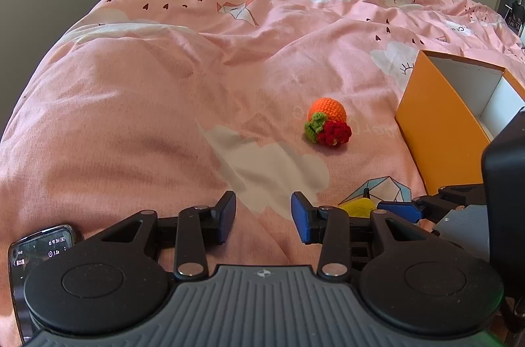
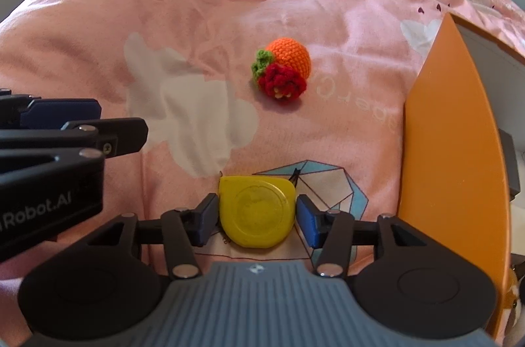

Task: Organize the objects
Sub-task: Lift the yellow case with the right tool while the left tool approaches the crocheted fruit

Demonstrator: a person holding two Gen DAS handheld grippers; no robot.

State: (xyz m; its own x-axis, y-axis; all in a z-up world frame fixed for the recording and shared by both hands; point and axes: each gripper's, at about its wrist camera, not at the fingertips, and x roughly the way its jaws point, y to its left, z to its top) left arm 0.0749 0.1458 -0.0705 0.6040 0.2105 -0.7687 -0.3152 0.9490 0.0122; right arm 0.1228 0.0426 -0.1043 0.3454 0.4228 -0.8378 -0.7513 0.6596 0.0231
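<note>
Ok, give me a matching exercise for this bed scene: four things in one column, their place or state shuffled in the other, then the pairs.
Things:
1. crochet toy
2. yellow tape measure
3. orange box
4. left tool

Places or states:
A. between the right tool's fingers
B. open, nothing between its fingers
C. lying alone on the pink duvet
D. standing at the right, white inside

Pairs: 1-C, 2-A, 3-D, 4-B
</note>
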